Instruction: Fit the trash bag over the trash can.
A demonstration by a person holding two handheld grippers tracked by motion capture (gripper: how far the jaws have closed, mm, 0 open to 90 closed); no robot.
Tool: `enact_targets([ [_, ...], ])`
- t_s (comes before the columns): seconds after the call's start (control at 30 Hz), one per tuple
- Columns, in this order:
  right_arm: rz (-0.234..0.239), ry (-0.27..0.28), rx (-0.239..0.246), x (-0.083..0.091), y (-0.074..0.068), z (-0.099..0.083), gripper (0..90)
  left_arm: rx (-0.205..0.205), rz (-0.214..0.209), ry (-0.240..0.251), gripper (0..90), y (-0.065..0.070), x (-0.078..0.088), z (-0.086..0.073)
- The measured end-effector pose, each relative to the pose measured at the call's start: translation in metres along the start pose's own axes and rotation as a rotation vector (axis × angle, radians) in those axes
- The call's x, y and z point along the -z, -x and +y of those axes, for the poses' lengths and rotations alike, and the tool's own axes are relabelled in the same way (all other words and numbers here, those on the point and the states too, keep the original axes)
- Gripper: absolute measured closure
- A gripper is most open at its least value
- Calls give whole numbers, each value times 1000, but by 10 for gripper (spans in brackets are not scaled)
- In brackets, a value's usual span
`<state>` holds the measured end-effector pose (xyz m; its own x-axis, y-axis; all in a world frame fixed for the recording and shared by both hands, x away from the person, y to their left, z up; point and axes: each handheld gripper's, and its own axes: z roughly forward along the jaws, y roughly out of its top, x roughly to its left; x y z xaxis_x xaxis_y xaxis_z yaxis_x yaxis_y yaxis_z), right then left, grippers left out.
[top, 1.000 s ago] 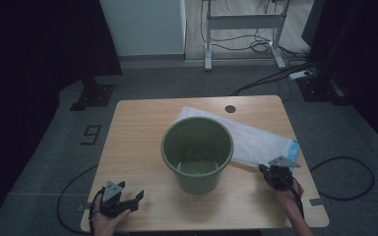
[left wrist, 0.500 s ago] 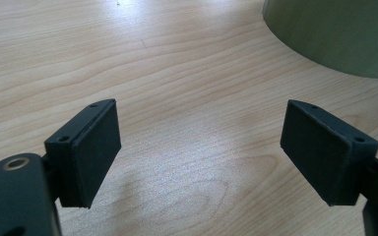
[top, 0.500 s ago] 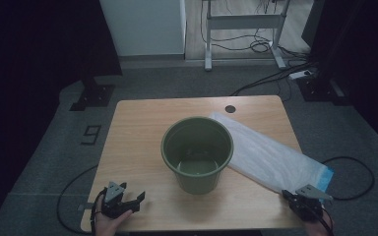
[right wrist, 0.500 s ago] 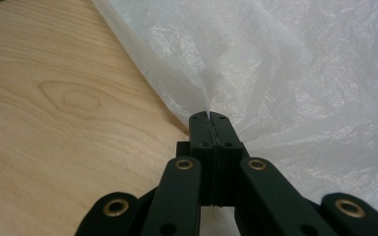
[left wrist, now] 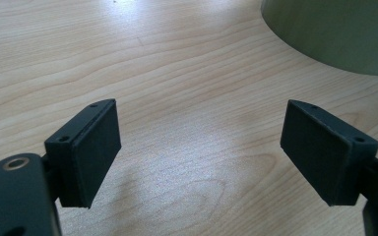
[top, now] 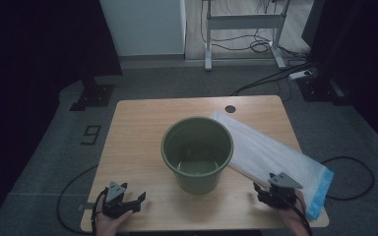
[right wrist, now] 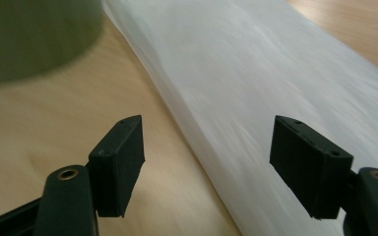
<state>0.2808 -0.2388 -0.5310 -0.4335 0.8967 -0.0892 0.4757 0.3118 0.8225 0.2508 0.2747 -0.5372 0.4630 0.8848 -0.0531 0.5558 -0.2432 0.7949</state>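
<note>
**Green bucket at centre, white bag slanting off to its right**

Pale wood grain covers the surface (top: 142, 142), and the green bucket (top: 197, 152) stands upright at its middle, mouth open to the ceiling. Everything else is placed from that bucket.

Left of the bucket and nearer the person, the left gripper (top: 128, 204) sits low over bare wood at the surface's near edge, held in a hand (top: 109, 221). Its jaws stand wide apart with nothing between them; in the left gripper view (left wrist: 199, 152) the bucket's curved wall (left wrist: 334, 34) shows at upper right, well apart from the jaws.

Right of the bucket lies the white plastic bag (top: 270, 155), flat on the wood. Its long axis runs on a diagonal: the far end sits just behind the bucket's right rim, and the near end, trimmed with a blue band (top: 322, 189), points toward the surface's near right corner and overhangs the edge there. The right gripper (top: 266, 191) is at that near end, jaws spread wide. In the right gripper view (right wrist: 206, 167) the bag's left edge (right wrist: 275, 98) runs up between the jaws; whether either jaw touches it I cannot tell.

Beyond the bucket, a small dark round hole (top: 230, 108) marks the surface's far side. Grey carpet (top: 54, 147) surrounds it, with cables (top: 270, 78) and a white metal frame (top: 241, 22) farther back.
</note>
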Motion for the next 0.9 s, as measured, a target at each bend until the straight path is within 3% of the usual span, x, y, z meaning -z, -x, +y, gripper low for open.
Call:
enact_targets([
  [0.1,47,-9,-19,-28,-5,16,267,10,2,5,153,-2,1,0],
  [0.3,76,-25,-12,-74,-17,41,245,19,-1,12,152,-5,1,0],
  [0.43,85,-53,-14,-90,-20,46,244,35,-5,23,153,-8,3,1],
  [0.53,68,-99,-10,-99,-20,43,243,38,-6,25,153,-9,3,1],
  [0.63,52,-100,-26,-101,-19,44,273,60,-26,38,153,-10,4,1],
  [0.7,49,-106,-40,-102,-18,45,334,62,-29,41,153,-10,4,2],
  [0.9,39,-87,-72,-105,-8,46,677,48,-22,25,154,-9,2,0],
])
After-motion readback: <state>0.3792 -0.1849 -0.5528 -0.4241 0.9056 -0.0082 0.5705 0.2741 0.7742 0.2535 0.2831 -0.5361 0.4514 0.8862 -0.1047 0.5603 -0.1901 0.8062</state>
